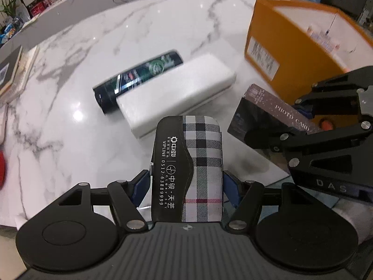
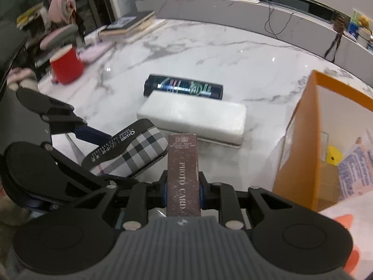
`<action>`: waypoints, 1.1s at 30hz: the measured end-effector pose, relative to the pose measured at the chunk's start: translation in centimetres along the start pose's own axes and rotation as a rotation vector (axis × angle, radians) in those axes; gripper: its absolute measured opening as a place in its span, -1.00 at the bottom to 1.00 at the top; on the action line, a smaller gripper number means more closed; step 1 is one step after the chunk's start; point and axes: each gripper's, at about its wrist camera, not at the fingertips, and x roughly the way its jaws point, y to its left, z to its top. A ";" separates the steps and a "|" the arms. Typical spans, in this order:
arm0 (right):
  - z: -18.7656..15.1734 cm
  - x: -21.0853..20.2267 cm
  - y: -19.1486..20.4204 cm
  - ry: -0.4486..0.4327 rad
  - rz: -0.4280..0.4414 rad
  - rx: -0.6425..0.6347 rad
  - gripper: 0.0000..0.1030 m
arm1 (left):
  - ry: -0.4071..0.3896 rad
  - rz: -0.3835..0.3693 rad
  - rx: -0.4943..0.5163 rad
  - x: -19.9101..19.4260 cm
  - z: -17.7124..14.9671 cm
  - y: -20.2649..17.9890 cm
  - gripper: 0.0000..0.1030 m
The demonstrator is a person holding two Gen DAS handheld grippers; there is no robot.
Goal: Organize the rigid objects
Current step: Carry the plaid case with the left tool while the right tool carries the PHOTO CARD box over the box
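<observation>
Left gripper, tilted steeply downward, is clamped with wide-set jaws on a plaid case. Right gripper, also angled downward and just beside the left, is closed narrowly on a card box.

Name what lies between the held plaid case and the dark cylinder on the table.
The white box lies between the plaid case and the dark cylinder, seen in both wrist views.
</observation>
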 end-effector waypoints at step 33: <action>-1.3 -11.9 -19.5 -0.094 -0.174 0.343 -0.57 | -0.205 -0.156 0.112 -5.0 14.7 -14.4 0.49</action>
